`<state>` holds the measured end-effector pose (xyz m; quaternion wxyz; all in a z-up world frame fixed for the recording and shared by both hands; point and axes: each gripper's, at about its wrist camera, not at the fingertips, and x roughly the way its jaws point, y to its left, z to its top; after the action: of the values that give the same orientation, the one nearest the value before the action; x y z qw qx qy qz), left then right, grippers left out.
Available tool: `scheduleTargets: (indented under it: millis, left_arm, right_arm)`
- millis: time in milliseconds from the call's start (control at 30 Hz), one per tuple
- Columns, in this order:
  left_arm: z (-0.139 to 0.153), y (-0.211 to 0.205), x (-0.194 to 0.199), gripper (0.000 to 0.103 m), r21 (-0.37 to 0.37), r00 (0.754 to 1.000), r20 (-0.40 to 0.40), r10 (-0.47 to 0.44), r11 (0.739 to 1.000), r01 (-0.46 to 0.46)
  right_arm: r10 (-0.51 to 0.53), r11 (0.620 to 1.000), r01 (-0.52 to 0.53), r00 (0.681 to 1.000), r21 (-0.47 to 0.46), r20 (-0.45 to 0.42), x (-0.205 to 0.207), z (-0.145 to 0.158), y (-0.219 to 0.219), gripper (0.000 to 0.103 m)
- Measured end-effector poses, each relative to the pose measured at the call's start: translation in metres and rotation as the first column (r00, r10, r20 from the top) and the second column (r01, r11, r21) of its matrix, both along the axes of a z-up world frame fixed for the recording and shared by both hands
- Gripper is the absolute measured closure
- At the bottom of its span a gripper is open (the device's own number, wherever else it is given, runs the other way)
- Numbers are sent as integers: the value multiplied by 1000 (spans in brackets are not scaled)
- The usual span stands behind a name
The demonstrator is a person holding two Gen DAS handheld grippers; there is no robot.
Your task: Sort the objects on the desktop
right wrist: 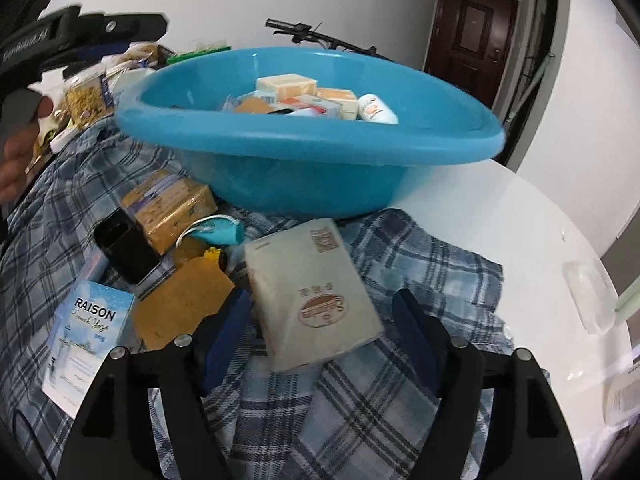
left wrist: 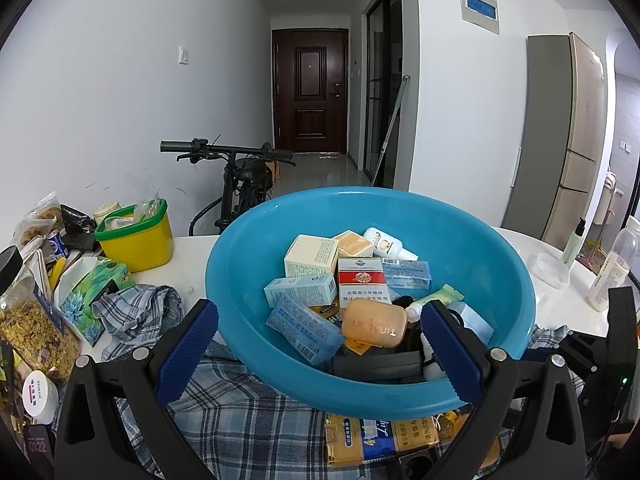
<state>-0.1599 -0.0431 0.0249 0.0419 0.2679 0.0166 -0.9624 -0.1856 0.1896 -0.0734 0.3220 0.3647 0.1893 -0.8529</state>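
Right wrist view shows us our right gripper (right wrist: 320, 336) spread around a grey paper-wrapped pack (right wrist: 312, 292) on the blue plaid cloth (right wrist: 360, 408), lower centre; its print is blurred. Our left gripper (left wrist: 320, 344) hangs spread, empty, over the round blue plastic basin (left wrist: 500, 264), whose boxes partly hide each other.

— What sort of place?
— A home: dark front door (left wrist: 309, 90) at twelve o'clock down the hallway, a bicycle (left wrist: 240, 176) parked against the wall, a tall fridge (left wrist: 570, 136) at three o'clock.
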Motion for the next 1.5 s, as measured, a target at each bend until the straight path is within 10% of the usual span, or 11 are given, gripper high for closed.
scheduleTargets:
  millis: [1067,1500]
  left_arm:
    - [-1,27,51,0,-35,1000,16,-22,999,23]
    - [-67,44,69,0,-16,990,134,-50,998,53]
  right_arm:
    - [-49,999,50,998,-14,35,-11,-3,5,50]
    - [-58,998,58,998,4,26,-12,-4,4,50]
